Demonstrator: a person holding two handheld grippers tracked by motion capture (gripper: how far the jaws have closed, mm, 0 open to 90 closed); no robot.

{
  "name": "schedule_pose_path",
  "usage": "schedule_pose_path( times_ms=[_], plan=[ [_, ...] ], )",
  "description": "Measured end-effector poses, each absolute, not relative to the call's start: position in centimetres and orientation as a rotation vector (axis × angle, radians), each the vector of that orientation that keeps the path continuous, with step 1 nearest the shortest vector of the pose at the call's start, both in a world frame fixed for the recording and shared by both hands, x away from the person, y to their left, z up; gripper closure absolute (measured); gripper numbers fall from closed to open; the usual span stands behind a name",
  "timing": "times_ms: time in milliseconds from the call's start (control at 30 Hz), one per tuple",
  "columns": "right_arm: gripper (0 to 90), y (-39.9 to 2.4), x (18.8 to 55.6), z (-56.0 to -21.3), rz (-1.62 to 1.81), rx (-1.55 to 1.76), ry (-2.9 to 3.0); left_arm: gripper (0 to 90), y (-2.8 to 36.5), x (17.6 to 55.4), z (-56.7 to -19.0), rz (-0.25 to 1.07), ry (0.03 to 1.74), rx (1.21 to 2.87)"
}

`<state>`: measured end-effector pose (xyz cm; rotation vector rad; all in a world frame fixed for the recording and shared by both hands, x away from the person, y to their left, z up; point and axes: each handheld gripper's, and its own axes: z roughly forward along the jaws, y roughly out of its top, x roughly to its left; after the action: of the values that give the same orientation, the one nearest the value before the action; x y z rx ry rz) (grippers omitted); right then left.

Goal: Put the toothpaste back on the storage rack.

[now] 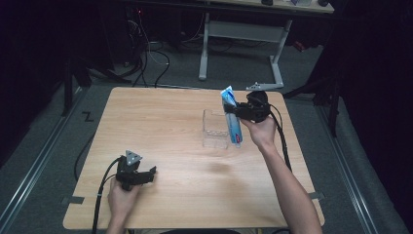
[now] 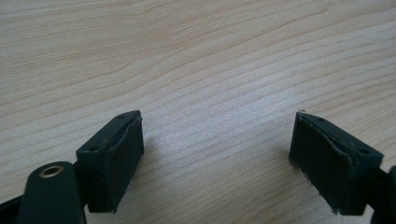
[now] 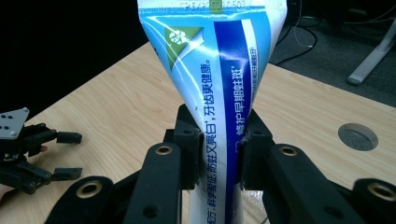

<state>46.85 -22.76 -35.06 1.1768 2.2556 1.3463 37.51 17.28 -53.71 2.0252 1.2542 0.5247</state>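
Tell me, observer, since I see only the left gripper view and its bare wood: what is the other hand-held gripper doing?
Observer: The right hand-held gripper is shut on a blue and white toothpaste tube.
Operator: Where is that tube?
Observer: It stands upright at the right edge of a clear plastic organiser; whether its lower end is inside, I cannot tell.
Operator: And my gripper?
Observer: The left hand-held gripper sits open near the table's front left, far from both.
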Motion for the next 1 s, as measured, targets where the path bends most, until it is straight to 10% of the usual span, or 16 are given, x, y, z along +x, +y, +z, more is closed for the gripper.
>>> schedule_pose_path(
  times_ms=[1000],
  plan=[
    [73.6, -20.6, 49.1, -34.3, 1.362, 1.186, 2.205, 18.1, 17.3, 37.5, -53.7, 0.526, 1.254, 2.027]
  ],
)
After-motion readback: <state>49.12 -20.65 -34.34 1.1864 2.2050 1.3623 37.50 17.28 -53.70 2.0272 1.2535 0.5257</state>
